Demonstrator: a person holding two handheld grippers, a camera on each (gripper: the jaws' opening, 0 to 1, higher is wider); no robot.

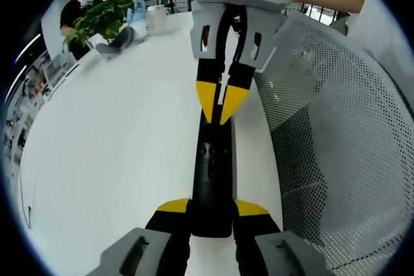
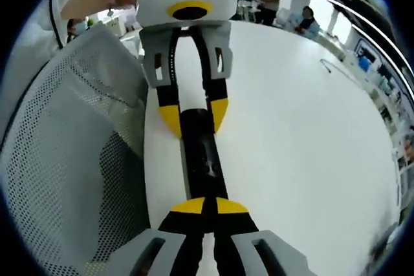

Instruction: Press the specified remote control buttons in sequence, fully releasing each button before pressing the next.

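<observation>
Black remote control [image 1: 211,182] lies flat on white table [image 1: 116,159], long way between two grippers. Left gripper [image 1: 211,214] clamps near end of remote, yellow tips on both sides. Right gripper [image 2: 204,206] has tips pinched together, pressing down on far end of remote. White mesh chair back [image 1: 336,147] stands right of remote. Green plant [image 1: 103,17] sits far left on table.

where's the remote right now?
The black remote lies on the white table beside the mesh basket, one end clamped in the left tongs, with the shut right tongs at its other end.
</observation>
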